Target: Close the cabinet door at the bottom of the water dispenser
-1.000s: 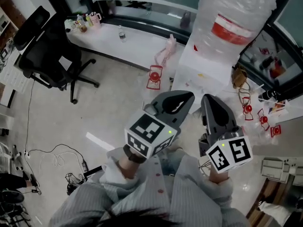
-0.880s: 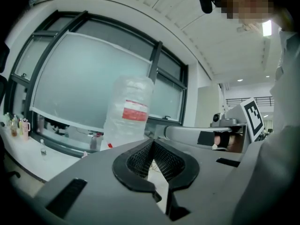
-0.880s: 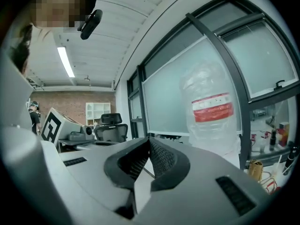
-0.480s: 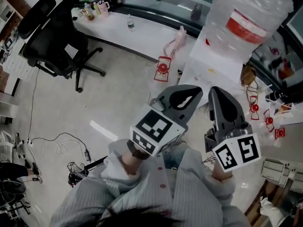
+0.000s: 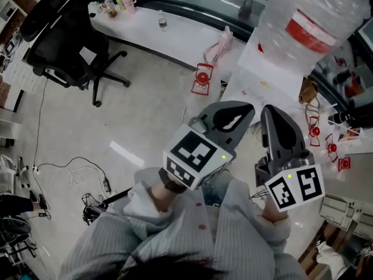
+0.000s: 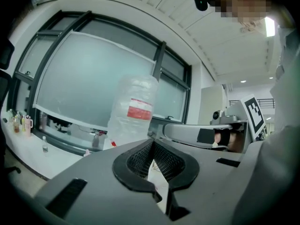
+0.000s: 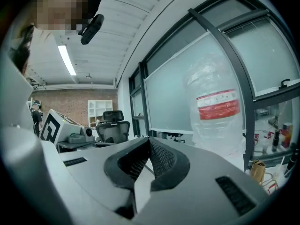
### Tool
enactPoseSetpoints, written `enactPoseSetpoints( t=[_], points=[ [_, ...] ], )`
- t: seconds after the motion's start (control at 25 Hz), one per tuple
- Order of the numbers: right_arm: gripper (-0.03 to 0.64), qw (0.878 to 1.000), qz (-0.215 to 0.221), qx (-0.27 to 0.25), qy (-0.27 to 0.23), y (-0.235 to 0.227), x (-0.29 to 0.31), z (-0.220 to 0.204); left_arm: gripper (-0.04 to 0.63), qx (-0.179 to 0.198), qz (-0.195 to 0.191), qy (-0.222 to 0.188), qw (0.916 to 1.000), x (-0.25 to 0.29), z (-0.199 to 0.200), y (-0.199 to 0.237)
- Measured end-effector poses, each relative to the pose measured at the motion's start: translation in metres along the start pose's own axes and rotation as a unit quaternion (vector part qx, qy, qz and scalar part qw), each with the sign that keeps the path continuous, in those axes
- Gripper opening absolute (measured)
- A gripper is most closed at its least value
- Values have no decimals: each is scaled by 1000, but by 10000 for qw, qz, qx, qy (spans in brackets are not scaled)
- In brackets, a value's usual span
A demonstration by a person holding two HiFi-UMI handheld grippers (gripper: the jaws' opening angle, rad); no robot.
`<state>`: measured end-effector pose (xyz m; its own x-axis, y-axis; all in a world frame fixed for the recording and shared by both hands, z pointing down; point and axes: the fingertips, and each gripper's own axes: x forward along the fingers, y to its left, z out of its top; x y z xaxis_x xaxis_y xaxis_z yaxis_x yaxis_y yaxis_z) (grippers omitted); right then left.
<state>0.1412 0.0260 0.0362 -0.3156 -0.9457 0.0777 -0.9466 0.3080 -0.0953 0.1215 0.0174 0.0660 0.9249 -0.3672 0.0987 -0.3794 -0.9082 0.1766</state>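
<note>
The person stands facing the dispenser (image 5: 263,69), whose bottle (image 5: 309,22) rises at the upper right of the head view. Both grippers are held close to the chest and point roughly level toward it.

The left gripper (image 5: 245,108) has its jaws clenched, tips meeting with nothing between them. The right gripper (image 5: 271,113) is clenched the same way and holds nothing. Jaws pressed together like this would make a blunt tip, which suits pushing a door better than grasping one.

The cabinet door sits at the foot of the dispenser, and no view shows it. From above, the dispenser's white top and the bottle cover it. In each gripper view, the gripper's own body blocks everything below the bottle. So whether the door stands open or shut cannot be told.

Level, empty grippers held high and well apart from the dispenser's base fit either reading: a door still open and waiting for a push, or a door already shut with the hands drawn up.

A chair (image 5: 58,45) and a long counter (image 5: 169,37) stand off to the left, away from the dispenser.
</note>
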Motion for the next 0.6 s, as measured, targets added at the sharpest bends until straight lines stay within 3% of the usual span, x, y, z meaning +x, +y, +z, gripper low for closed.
enactPoseSetpoints(
  t=[0.12,0.28,0.6],
  points=[
    [14,10000,36,26,32,2,1,-2,11,-144,-76,-53,9999,-2,5,2],
    [14,9999,113,-2,71,8,2,-3,11,144,-286,-36,9995,-4,13,1],
    [14,9998,153,-75,45,9,-3,1,11,240,-624,141,9977,-7,15,2]
  ],
)
